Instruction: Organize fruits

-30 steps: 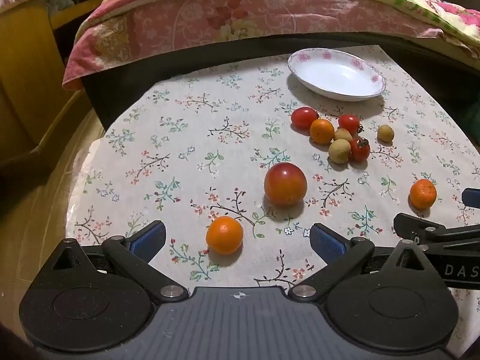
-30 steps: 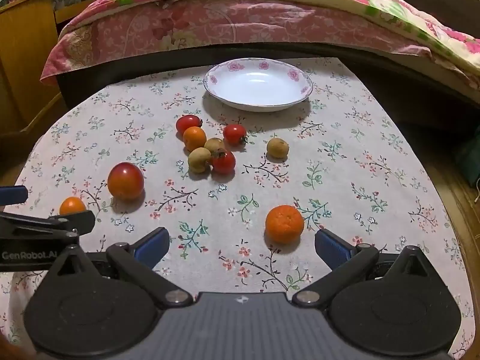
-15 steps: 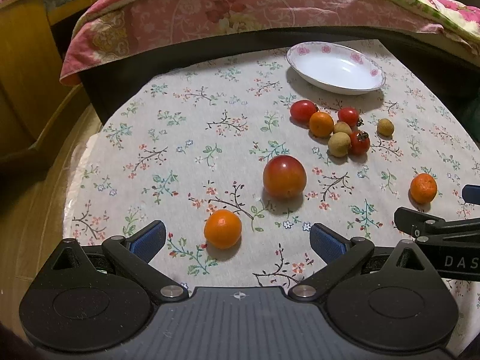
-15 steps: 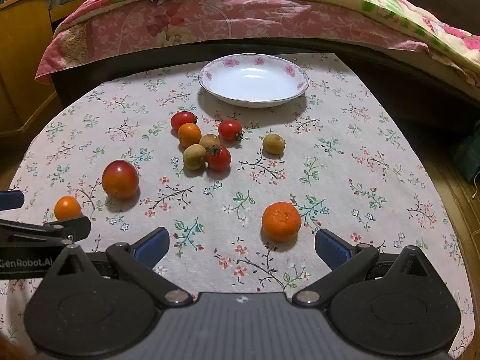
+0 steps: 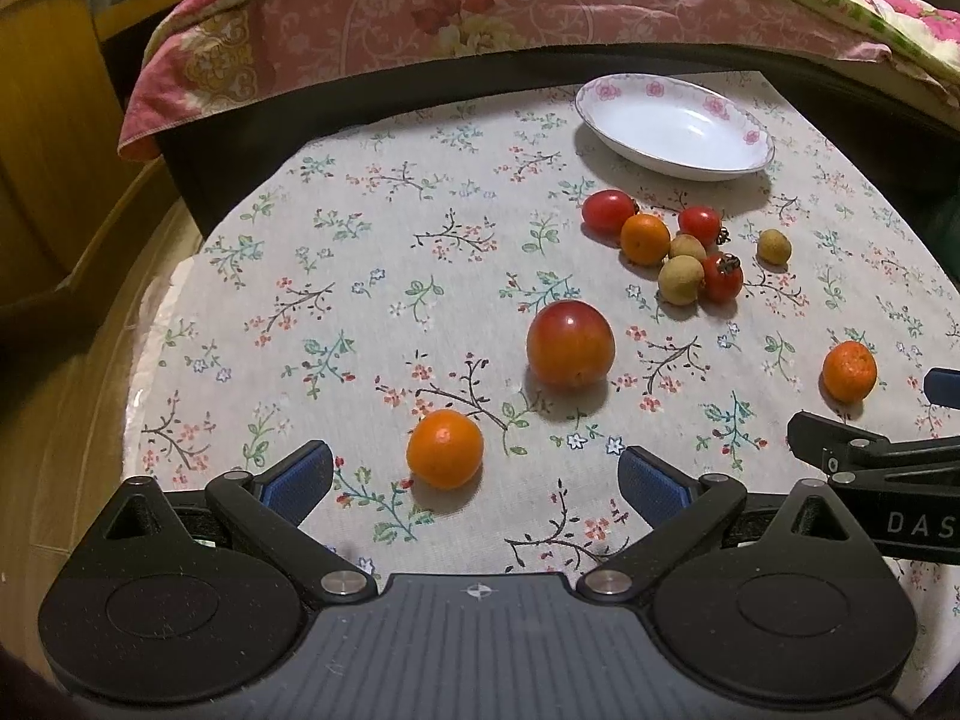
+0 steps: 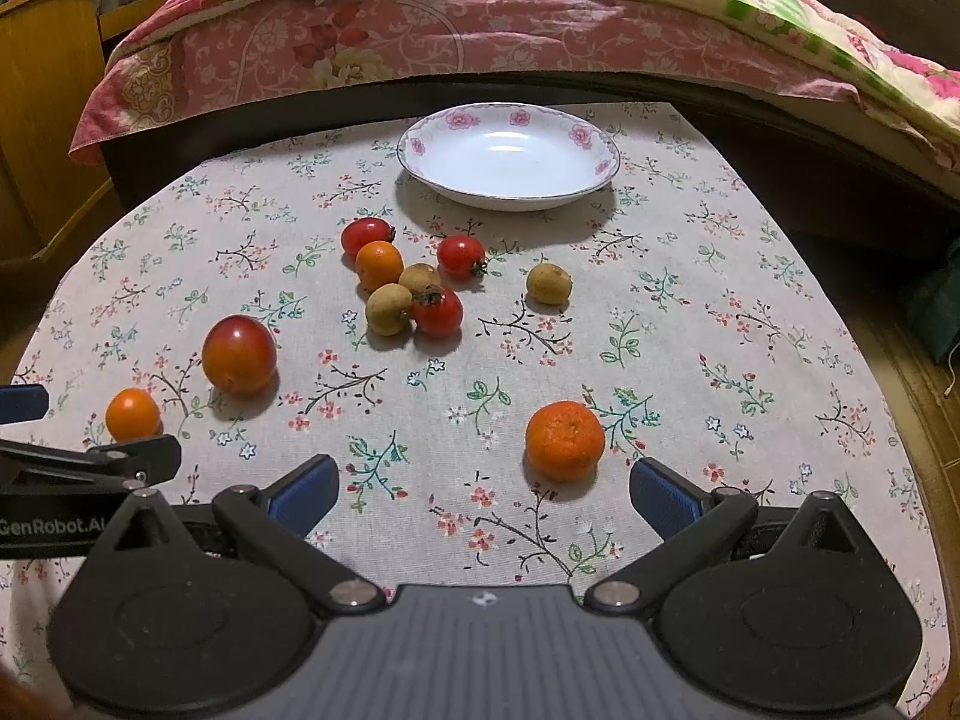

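Orange mandarin [image 5: 444, 449] nearer left hand-held gripper [image 5: 474, 474] (open).

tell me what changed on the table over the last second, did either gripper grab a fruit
No grab. The left gripper and right gripper both stayed open and empty; the views only drifted a little, so both seem to have shifted slightly over the cloth. The small orange still lies between the left fingers, the mandarin between the right ones. The large tomato, the fruit cluster and the empty dish did not move.
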`<state>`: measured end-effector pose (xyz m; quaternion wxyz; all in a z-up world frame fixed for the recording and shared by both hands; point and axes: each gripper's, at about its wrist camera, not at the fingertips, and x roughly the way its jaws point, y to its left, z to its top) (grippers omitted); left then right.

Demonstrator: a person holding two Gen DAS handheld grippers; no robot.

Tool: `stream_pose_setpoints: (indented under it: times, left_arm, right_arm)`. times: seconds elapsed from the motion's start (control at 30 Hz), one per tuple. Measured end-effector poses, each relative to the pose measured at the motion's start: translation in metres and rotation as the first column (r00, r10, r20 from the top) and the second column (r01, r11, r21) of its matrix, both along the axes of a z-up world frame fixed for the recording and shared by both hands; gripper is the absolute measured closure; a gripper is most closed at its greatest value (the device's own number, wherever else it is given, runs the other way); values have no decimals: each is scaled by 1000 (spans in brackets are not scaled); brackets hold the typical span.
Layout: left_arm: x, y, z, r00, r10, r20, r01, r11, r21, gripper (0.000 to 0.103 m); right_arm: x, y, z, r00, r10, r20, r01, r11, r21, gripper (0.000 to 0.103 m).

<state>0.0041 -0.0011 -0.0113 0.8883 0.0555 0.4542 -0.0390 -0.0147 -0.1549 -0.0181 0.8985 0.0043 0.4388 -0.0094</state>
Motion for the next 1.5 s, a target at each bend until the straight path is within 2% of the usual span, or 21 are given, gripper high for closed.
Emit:
stream_pose_setpoints:
  times: [1.5]
  left_arm:
    - [-2, 3, -3, 1000, -3, -15, 4, 1000, 20, 3]
  right_arm:
    - [1, 7, -3, 1000, 22, -14, -22, 1000, -15, 1]
